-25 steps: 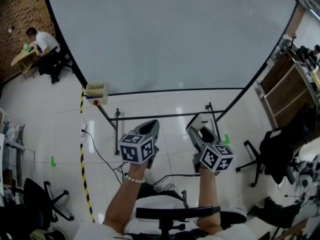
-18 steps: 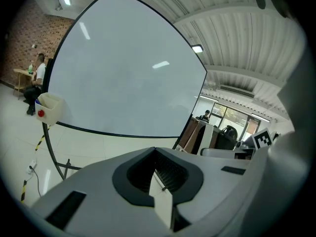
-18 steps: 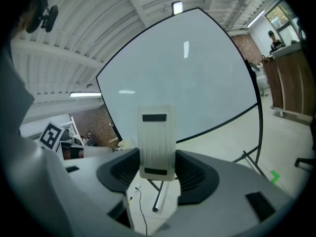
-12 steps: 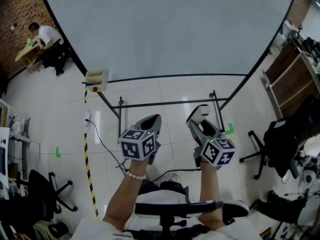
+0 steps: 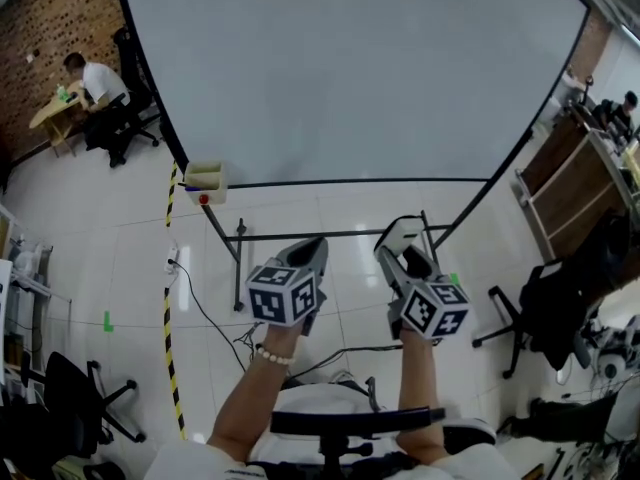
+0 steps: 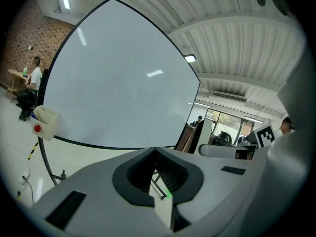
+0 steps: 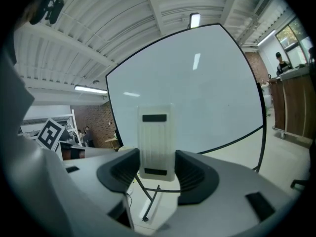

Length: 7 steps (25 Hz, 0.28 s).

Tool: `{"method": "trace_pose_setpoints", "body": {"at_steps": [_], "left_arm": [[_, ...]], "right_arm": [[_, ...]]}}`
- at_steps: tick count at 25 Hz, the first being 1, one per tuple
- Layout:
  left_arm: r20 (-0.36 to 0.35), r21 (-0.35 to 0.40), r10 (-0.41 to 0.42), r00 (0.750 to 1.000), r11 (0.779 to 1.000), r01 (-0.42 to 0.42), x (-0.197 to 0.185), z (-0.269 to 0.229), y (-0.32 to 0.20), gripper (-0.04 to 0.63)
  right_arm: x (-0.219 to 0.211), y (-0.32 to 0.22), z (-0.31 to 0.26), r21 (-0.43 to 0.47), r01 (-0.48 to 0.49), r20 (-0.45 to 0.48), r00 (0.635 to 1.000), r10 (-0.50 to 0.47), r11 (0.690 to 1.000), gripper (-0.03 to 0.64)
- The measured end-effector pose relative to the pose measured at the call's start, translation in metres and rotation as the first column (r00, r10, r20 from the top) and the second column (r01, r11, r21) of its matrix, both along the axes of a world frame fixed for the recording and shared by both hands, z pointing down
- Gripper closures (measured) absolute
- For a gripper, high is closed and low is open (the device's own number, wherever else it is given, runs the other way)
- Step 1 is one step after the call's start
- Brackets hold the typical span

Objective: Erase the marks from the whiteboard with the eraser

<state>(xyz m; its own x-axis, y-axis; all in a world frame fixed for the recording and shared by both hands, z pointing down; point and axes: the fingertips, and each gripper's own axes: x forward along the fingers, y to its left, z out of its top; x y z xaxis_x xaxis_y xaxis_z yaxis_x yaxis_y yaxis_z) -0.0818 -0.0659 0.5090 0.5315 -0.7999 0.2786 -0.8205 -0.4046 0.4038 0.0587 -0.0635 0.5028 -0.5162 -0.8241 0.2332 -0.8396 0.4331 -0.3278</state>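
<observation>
Whiteboard (image 5: 350, 68) fills the upper head view, standing well apart from both grippers. My right gripper (image 7: 157, 168) has its jaws clamped on the white ridged eraser (image 7: 157, 139), whose two black patches show no print I can read. My left gripper (image 6: 154, 154) has its jaws meeting at the tips. Marker cubes (image 5: 283, 295) bear black-and-white squares.
</observation>
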Motion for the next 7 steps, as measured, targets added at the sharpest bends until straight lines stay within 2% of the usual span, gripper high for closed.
{"method": "trace_pose_setpoints", "body": {"at_steps": [7], "left_arm": [[-0.019,0.002,0.001,1.0,1.0,-0.001,-0.024,-0.003,0.004,0.607]], "right_arm": [[-0.018,0.007,-0.004,0.004,-0.018,-0.004,1.0,0.018,1.0,0.37]]}}
